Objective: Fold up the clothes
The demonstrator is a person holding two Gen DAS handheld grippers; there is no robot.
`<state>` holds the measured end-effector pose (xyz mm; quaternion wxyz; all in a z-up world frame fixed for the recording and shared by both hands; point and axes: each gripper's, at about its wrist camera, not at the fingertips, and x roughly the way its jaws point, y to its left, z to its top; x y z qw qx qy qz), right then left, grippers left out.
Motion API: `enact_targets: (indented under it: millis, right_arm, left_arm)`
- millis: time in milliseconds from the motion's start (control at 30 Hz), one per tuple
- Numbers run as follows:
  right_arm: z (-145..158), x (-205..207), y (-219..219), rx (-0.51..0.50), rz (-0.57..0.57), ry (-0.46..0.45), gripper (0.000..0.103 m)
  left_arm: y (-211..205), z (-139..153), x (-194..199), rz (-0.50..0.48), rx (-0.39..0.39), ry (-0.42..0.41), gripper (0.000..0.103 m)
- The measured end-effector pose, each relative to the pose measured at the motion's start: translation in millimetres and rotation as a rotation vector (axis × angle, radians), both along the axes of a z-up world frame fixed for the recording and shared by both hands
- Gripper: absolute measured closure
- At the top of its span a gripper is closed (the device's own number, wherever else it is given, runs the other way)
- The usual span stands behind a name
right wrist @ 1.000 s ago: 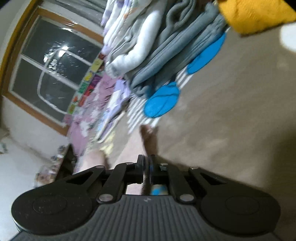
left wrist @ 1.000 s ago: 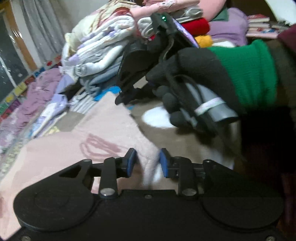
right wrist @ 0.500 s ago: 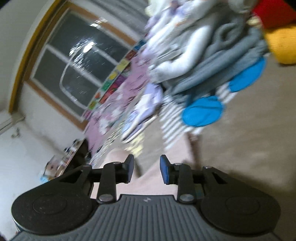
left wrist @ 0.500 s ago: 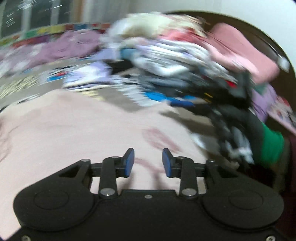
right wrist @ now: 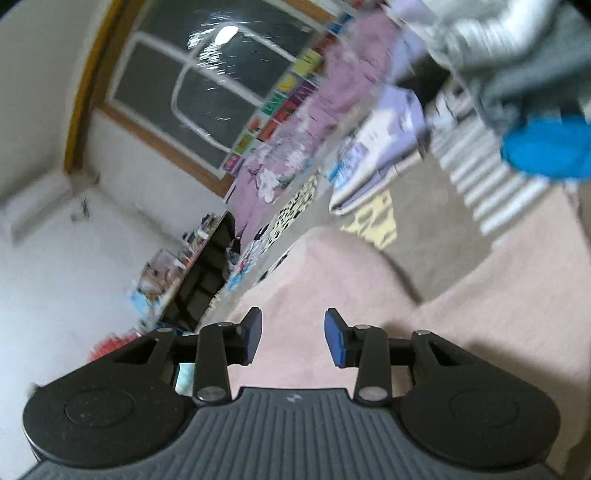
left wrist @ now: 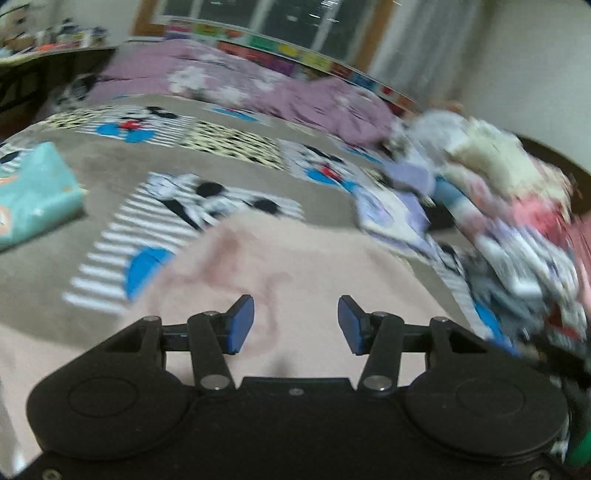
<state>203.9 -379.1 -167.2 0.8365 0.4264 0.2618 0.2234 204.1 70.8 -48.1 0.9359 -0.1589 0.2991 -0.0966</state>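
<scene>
Swung away from the gloved hand seen a second ago, left gripper (left wrist: 295, 319) now over the pink garment (left wrist: 295, 258), facing the far window (left wrist: 280, 18). Just been opening, both pairs of jaws: left about half apart, right gripper (right wrist: 293, 336) a little narrower, having let go of the pink cloth pinched a second ago. Nothing between the blue pads (left wrist: 242, 321) of either; no cloth gripped or touched. Pink garment spread flat on the patterned bedspread (left wrist: 177, 206), beneath and beyond both grippers. Far right, a blurred heap of clothes (left wrist: 517, 221); left, a folded teal piece (left wrist: 33, 192); far side, a purple quilt (left wrist: 258, 88). Nothing in the way near the jaws.
</scene>
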Motion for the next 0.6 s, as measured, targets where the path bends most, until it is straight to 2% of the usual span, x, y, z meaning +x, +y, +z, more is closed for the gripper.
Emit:
enact_targets:
  millis: [67, 233, 367, 433, 533, 600]
  right_arm:
    - [6, 7, 0, 0.008, -0.014, 0.024, 0.054]
    - [28, 46, -3, -0.047, -0.039, 0.048, 0.052]
    - [36, 97, 0, -0.100, -0.022, 0.086, 0.052]
    - [32, 121, 2, -0.125, -0.010, 0.108, 0.052]
    - [24, 156, 10, -0.211, 0.011, 0.133, 0.052]
    - [12, 176, 14, -0.229, 0.029, 0.160, 0.050]
  left_arm:
    - [21, 9, 19, 0.019, -0.058, 0.004, 0.054]
    - [59, 14, 72, 0.075, -0.127, 0.038, 0.054]
    - [82, -2, 115, 0.107, -0.170, 0.108, 0.054]
    - [90, -17, 135, 0.116, -0.194, 0.158, 0.054]
    - [95, -39, 159, 0.119, -0.190, 0.223, 0.054]
    - [98, -53, 175, 0.107, -0.195, 0.259, 0.054]
